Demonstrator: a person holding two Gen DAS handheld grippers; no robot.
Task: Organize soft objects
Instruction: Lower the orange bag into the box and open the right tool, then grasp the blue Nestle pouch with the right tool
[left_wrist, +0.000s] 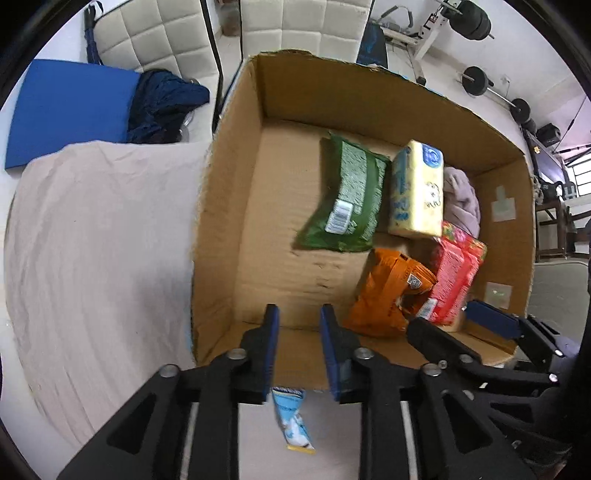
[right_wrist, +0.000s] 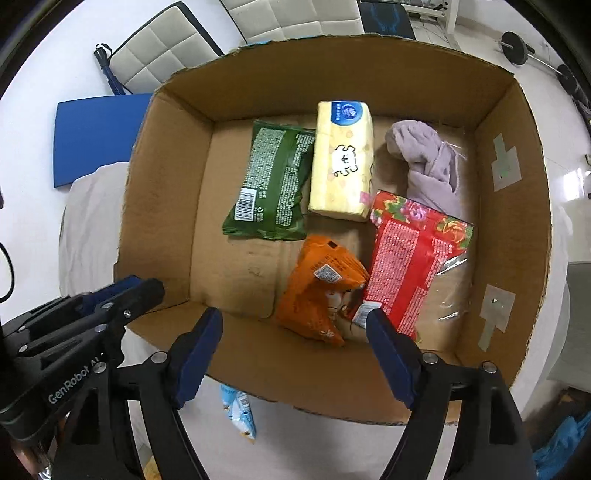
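Observation:
An open cardboard box (left_wrist: 229, 229) (right_wrist: 162, 206) holds a green packet (left_wrist: 343, 199) (right_wrist: 273, 184), a yellow tissue pack (left_wrist: 415, 195) (right_wrist: 343, 162), a lilac cloth (left_wrist: 461, 199) (right_wrist: 432, 166), an orange packet (left_wrist: 388, 299) (right_wrist: 321, 291) and a red flowered packet (left_wrist: 458, 269) (right_wrist: 410, 258). A light blue packet (left_wrist: 293, 421) (right_wrist: 240, 410) lies on the cloth outside the box's near wall. My left gripper (left_wrist: 297, 314) is open and empty above the near wall. My right gripper (right_wrist: 295, 321) is wide open and empty over the orange packet.
The box stands on a table under a pale pink cloth (left_wrist: 96, 236). A blue pad (left_wrist: 70, 110) (right_wrist: 92, 136) and dark blue fabric (left_wrist: 166, 103) lie on the left. Padded chairs (left_wrist: 166, 33) and gym weights (left_wrist: 476, 81) stand behind.

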